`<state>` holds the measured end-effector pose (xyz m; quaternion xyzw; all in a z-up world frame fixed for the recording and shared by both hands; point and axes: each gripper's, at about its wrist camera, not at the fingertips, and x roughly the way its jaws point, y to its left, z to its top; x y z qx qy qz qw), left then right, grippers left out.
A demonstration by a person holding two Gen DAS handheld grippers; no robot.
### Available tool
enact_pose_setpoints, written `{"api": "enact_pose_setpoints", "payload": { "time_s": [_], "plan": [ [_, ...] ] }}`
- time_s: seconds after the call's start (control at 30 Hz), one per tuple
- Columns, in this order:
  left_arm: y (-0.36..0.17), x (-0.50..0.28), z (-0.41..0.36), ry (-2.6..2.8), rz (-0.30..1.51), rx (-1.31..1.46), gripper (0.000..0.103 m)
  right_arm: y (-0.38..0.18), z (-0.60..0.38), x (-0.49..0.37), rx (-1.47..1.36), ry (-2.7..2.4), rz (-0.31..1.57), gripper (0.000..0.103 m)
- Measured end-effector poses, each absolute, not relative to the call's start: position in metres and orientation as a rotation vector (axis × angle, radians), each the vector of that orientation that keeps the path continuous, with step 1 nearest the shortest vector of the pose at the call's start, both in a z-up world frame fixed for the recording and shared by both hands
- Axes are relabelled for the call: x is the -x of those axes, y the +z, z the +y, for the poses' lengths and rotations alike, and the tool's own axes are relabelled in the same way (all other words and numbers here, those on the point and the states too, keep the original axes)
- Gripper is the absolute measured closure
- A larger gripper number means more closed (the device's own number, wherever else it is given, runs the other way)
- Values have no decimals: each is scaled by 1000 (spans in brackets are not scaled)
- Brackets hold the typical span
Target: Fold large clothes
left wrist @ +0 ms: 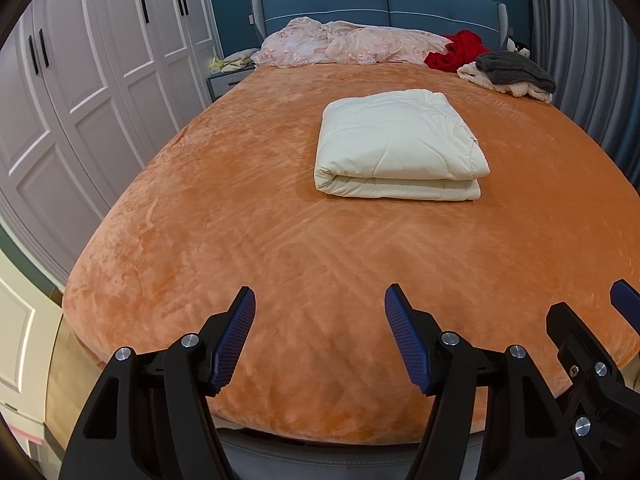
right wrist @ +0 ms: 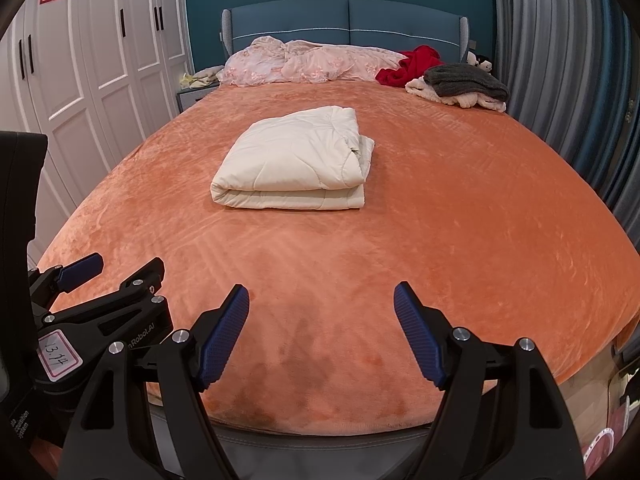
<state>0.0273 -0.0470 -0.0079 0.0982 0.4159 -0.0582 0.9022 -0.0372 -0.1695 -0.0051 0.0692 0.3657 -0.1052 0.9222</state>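
A puffy cream quilt lies folded square on the plush orange bed; left gripper and right gripper gape empty.

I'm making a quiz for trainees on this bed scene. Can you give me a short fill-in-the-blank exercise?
1. The cream quilt lies ____ in the middle of the bed.
2. The bed cover is ____ in colour.
3. Both the left gripper and the right gripper hold ____.
4. The grey sweater lies near the headboard, next to a ____ garment.

Missing words: folded; orange; nothing; red
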Motion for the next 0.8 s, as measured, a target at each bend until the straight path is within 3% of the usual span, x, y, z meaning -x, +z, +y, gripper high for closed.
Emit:
{"api": "enact_pose_setpoints", "payload": {
  "time_s": [0.27, 0.8],
  "plan": [
    [-9, -30, -44, -116, 857, -194, 38, -1, -165, 38, -140, -256, 745, 20],
    [-9, -31, -43, -123, 863, -189, 40, -3, -166, 36, -153, -260, 745, 18]
  ]
}}
